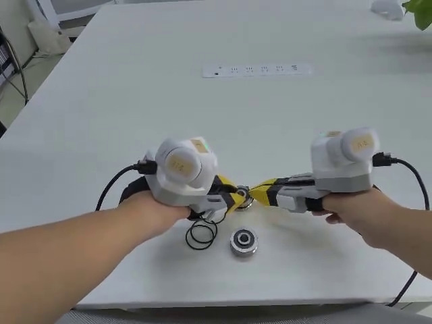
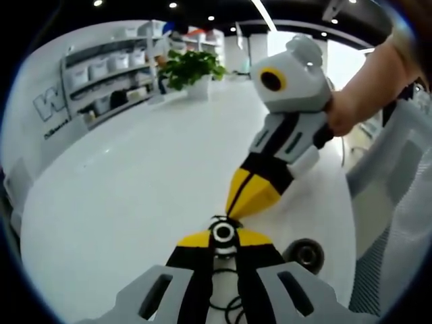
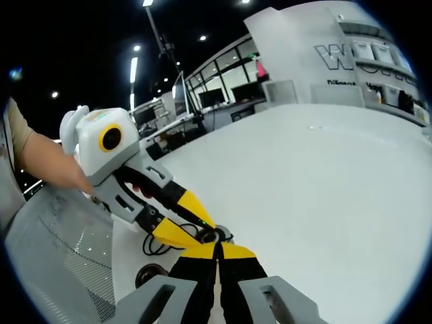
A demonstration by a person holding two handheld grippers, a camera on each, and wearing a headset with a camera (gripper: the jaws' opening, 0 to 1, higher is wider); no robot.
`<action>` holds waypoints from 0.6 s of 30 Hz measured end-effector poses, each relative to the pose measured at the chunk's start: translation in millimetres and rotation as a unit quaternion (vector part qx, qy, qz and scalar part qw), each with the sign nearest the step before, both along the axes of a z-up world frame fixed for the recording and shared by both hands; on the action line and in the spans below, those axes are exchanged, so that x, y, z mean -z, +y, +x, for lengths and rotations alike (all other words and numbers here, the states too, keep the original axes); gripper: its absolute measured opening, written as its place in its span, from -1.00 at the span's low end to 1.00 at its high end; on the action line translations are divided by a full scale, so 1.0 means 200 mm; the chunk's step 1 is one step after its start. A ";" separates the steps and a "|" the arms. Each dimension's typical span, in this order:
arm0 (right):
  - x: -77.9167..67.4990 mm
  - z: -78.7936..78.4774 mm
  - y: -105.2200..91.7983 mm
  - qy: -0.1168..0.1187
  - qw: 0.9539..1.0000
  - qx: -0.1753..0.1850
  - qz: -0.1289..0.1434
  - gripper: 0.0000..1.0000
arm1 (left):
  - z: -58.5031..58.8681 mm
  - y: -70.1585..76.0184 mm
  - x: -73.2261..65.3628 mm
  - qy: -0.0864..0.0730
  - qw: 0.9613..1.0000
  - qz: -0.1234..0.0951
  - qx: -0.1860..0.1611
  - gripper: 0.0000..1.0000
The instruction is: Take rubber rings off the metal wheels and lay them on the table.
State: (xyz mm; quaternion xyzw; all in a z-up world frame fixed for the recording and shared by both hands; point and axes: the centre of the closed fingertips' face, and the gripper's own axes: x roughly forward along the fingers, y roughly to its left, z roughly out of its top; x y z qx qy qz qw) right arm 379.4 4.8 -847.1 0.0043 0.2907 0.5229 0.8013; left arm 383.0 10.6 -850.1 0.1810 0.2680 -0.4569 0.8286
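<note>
A small metal wheel [image 1: 244, 198] hangs just above the white table [image 1: 202, 121] between both grippers. My left gripper [image 1: 235, 197] is shut on it; its yellow tips clamp the wheel [image 2: 223, 233] from both sides. My right gripper [image 1: 255, 196] comes in from the opposite side, its jaws shut with the tips pinched at the wheel's rim [image 3: 214, 235], on its black rubber ring. A second metal wheel [image 1: 244, 241] lies flat on the table below. Loose black rubber rings [image 1: 201, 234] lie to its left.
A white power strip [image 1: 256, 69] lies at the middle back of the table. A green plant [image 1: 422, 12] stands at the far right corner. Black cables [image 1: 111, 189] trail from both grippers. The table's front edge runs just below the wheel and rings, with a mesh chair [image 2: 398, 223] beyond it.
</note>
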 end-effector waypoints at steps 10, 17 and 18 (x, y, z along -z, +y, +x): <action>0.00 0.00 0.00 -0.003 1.000 -0.002 -0.002 -1.00 | 0.00 0.00 0.00 -0.001 1.000 0.002 0.003 -0.77; 0.00 -0.01 0.01 -0.010 1.000 -0.011 -0.008 -1.00 | -0.01 0.00 0.00 -0.002 1.000 0.007 0.006 -0.77; 0.00 -0.01 0.01 -0.009 1.000 -0.011 -0.007 -1.00 | -0.01 0.00 0.00 -0.002 1.000 0.006 0.005 -0.77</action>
